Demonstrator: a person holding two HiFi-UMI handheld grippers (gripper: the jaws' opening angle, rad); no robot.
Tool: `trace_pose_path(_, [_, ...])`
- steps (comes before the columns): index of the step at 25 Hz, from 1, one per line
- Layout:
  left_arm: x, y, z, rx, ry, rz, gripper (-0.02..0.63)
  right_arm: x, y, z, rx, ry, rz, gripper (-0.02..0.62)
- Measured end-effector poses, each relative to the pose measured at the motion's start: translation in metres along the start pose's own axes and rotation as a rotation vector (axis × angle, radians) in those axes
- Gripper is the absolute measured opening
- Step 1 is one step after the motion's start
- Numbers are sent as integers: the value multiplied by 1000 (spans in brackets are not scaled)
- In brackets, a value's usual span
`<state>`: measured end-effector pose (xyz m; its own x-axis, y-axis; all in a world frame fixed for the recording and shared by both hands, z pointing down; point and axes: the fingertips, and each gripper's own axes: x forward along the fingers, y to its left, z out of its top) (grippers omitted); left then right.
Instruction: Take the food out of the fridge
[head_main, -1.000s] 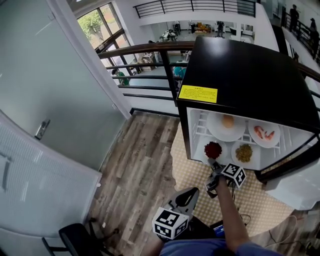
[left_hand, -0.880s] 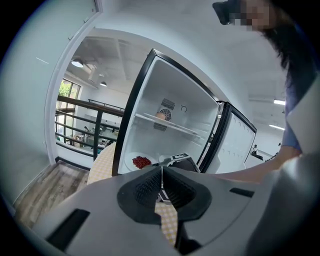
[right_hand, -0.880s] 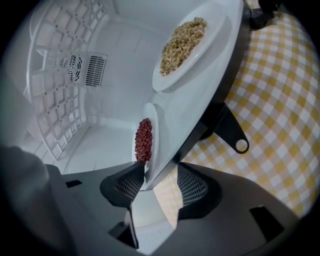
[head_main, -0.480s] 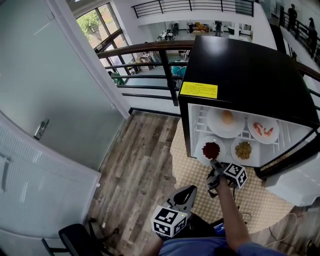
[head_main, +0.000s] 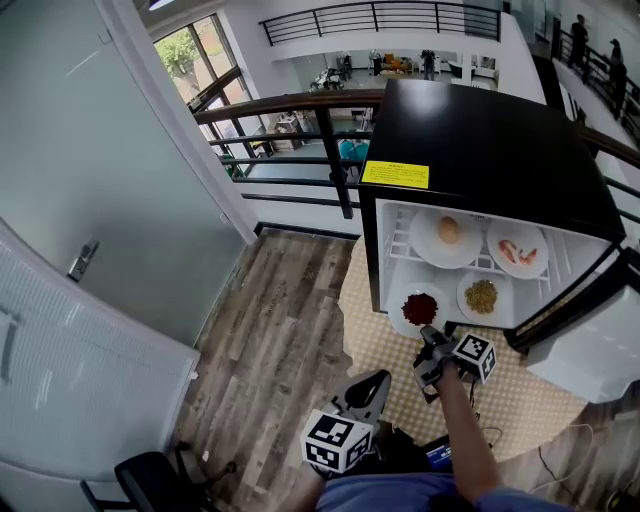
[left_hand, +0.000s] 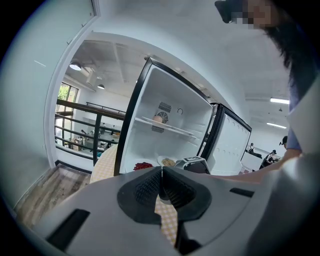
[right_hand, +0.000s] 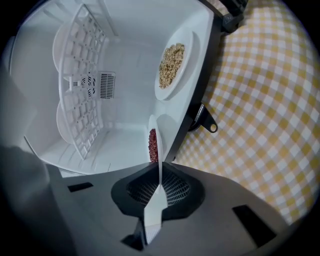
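Black fridge (head_main: 480, 130), checked mat (head_main: 520, 395), railing (head_main: 290, 140), pinched plate (head_main: 396, 312)

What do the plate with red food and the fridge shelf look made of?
Plate: smooth white with a thin rim, likely ceramic or melamine; can't tell which. Shelf: white open grid, matte, probably plastic or coated wire.

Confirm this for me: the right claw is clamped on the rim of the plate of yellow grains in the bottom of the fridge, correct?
Wrong plate. The right claw has just closed on the rim of the plate of red food in the bottom of the fridge; the plate of yellow grains sits beside it, untouched. The right gripper view shows this.
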<state>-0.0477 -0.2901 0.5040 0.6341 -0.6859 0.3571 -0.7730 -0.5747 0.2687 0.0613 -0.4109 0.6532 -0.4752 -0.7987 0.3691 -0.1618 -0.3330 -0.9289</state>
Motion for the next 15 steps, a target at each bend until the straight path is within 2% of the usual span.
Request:
trace_pose_path(6, [-14, -4, -1, 9, -12, -2, 18, -22, -4, -10, -6, 12, 0, 23])
trace_pose_path(15, [-36, -10, -9, 13, -26, -2, 18, -74, 14, -34, -43, 53, 68, 23])
